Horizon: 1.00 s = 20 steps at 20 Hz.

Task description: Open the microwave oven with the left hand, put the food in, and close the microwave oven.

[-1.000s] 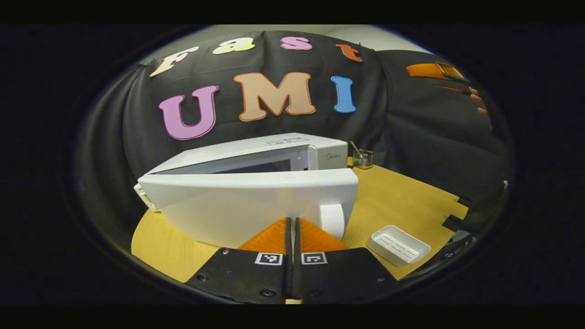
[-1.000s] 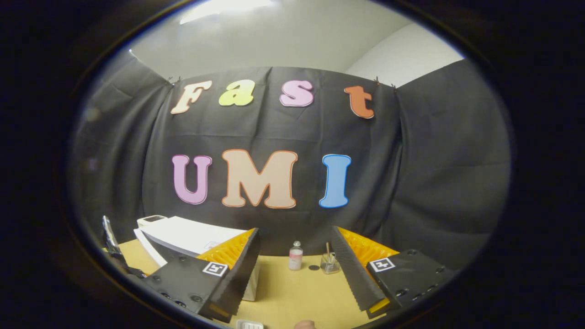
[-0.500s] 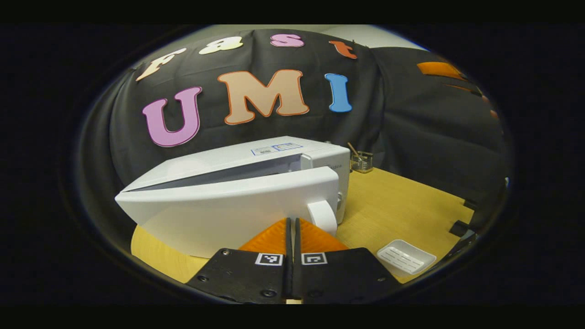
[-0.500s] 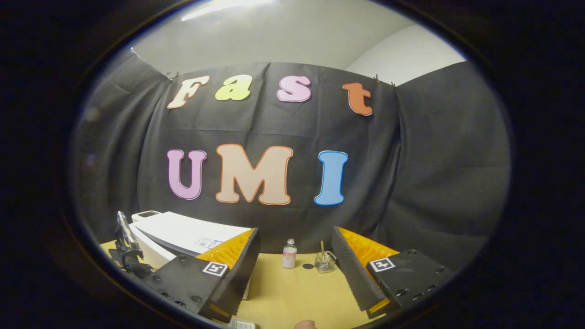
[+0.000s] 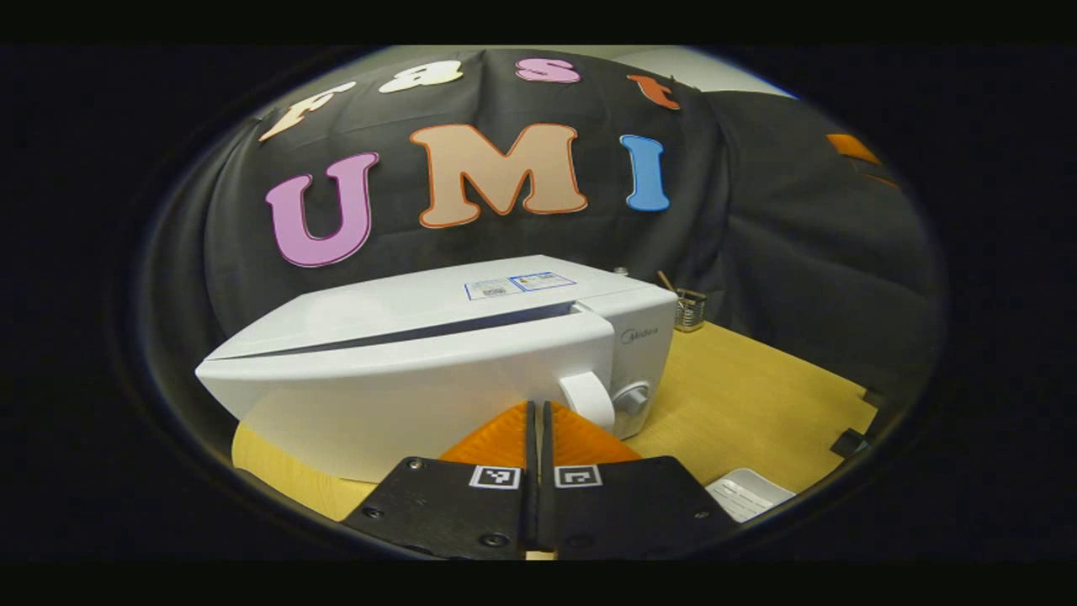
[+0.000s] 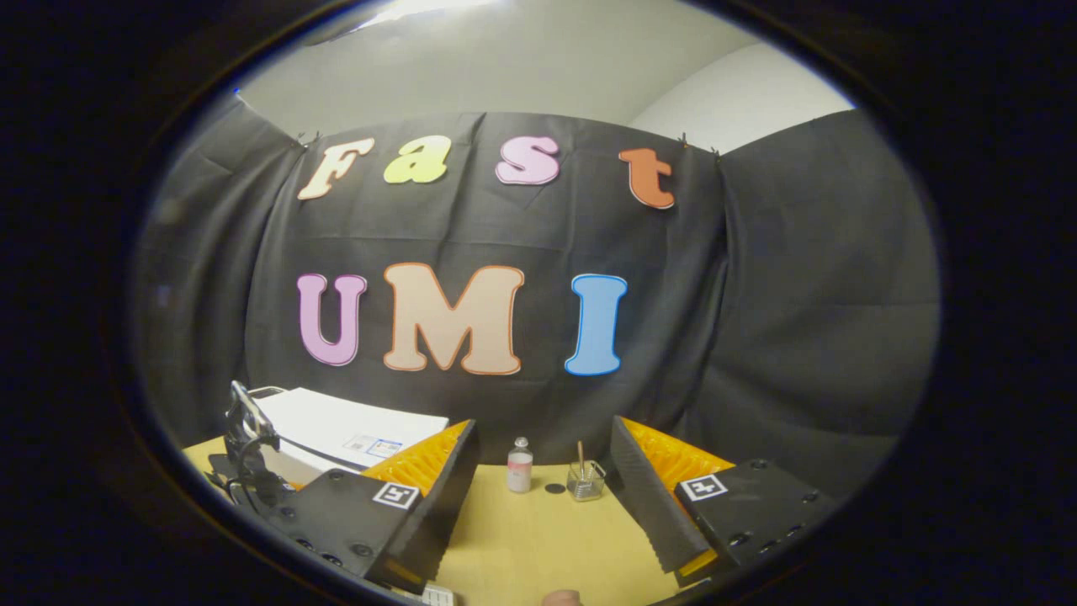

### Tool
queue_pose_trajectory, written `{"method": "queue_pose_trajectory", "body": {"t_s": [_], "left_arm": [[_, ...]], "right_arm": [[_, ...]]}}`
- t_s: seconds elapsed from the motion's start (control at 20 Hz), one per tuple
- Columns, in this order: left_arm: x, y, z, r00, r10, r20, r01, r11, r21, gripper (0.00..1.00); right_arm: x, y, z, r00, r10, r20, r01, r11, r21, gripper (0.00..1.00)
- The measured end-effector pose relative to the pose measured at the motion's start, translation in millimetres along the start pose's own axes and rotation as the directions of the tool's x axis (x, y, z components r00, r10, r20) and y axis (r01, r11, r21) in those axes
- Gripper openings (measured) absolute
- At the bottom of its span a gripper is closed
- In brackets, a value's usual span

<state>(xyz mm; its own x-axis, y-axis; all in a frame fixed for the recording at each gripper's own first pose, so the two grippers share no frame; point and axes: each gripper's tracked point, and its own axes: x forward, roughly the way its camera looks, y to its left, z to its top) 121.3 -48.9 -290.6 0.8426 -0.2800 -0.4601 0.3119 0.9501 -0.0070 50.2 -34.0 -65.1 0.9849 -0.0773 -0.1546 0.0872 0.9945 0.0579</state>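
The white microwave oven (image 5: pixel 437 337) stands on the wooden table, its door (image 5: pixel 395 396) almost closed, with a thin dark gap left along the top edge. My left gripper (image 5: pixel 536 406) is shut with nothing between its fingers, and its tips rest against the door front beside the big round knob (image 5: pixel 586 397). The door hides the inside of the oven. In the right gripper view my right gripper (image 6: pixel 543 497) hangs open and empty above the table, with the microwave oven's top (image 6: pixel 353 425) to its left.
A white ridged tray (image 5: pixel 749 495) lies at the table's front right. A small bottle (image 6: pixel 520 465) and a glass jar with a stick (image 6: pixel 583 480) stand at the back by the black cloth wall. The wooden table (image 5: pixel 757 387) stretches to the microwave's right.
The microwave door has swung from clearly ajar to almost closed, with my shut left gripper pushing forward against it. My right gripper stayed open and shifted only slightly.
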Motion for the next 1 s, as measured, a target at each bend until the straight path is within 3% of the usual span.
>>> {"method": "queue_pose_trajectory", "body": {"t_s": [0.6, 0.8, 1.0], "left_arm": [[13.2, 8.9, 13.3, 0.997, 0.072, 0.043, -0.071, 0.997, -0.021, 0.01], [13.9, 2.8, 13.1, 0.998, 0.034, 0.045, -0.033, 0.999, -0.020, 0.01], [14.3, 5.4, 12.5, 0.998, 0.045, 0.042, -0.045, 0.999, -0.011, 0.00]], "right_arm": [[4.5, -2.1, -9.8, 1.000, 0.018, -0.020, -0.018, 1.000, 0.006, 0.96], [3.9, -3.6, -8.7, 1.000, 0.019, -0.022, -0.019, 1.000, -0.010, 0.96], [2.6, -3.5, -8.2, 1.000, 0.013, -0.026, -0.013, 1.000, -0.006, 0.96]]}}
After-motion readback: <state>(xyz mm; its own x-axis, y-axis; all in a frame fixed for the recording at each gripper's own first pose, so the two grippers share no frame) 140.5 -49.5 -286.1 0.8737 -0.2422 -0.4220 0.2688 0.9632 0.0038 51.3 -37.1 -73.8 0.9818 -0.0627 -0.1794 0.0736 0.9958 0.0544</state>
